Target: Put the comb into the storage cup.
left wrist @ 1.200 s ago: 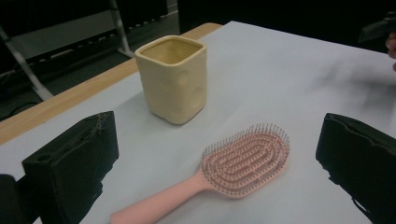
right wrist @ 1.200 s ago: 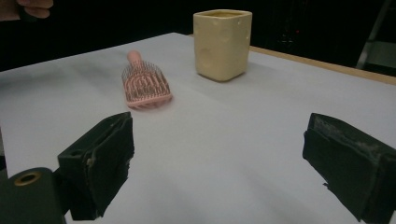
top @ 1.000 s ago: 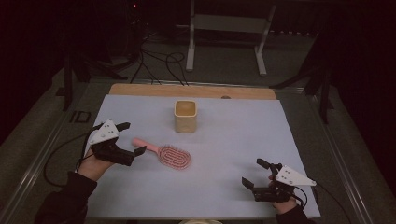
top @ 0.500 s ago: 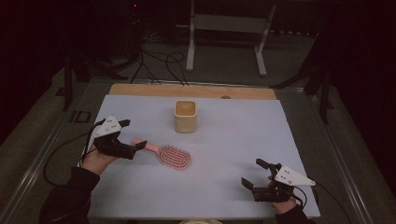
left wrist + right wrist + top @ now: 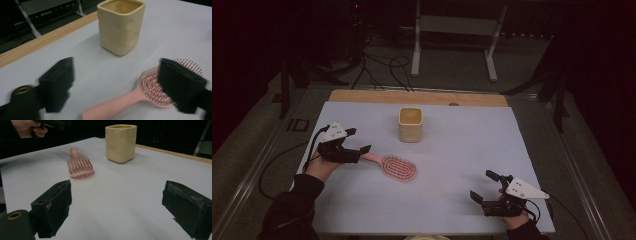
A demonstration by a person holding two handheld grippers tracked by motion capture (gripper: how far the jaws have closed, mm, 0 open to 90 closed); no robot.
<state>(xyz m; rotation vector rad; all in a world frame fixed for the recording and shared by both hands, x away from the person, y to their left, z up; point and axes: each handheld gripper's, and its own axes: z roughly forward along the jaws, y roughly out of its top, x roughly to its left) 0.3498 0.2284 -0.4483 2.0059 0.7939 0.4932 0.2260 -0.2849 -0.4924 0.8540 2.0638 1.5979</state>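
In the high view, the left gripper (image 5: 357, 152) is seen low over the handle end of a pink paddle hairbrush (image 5: 393, 166), which lies flat, bristles up, on the pale table cover (image 5: 462, 150). Its jaws have just been closing, yet a gap remains and the handle is not pressed. A cream square cup (image 5: 411, 124) stands beyond and to the right of that claw, apart from the brush. The right gripper (image 5: 486, 189) is held near the table's front edge, well away from the brush, with jaws apart.

In the left gripper view, the brush handle (image 5: 115, 105) is seen between the two black jaws, nearer the right one, with neither pad touching it. The bristle head lies partly behind the right jaw; the cup (image 5: 120, 26) stands ahead.

In the right gripper view, the jaws stand wide with nothing between them; the brush (image 5: 78, 165) and cup (image 5: 121, 143) lie far ahead.

The brush is judged light and stiff, its smooth plastic handle somewhat slippery. The handle's middle is best taken, across its narrow width, away from the yielding bristles.
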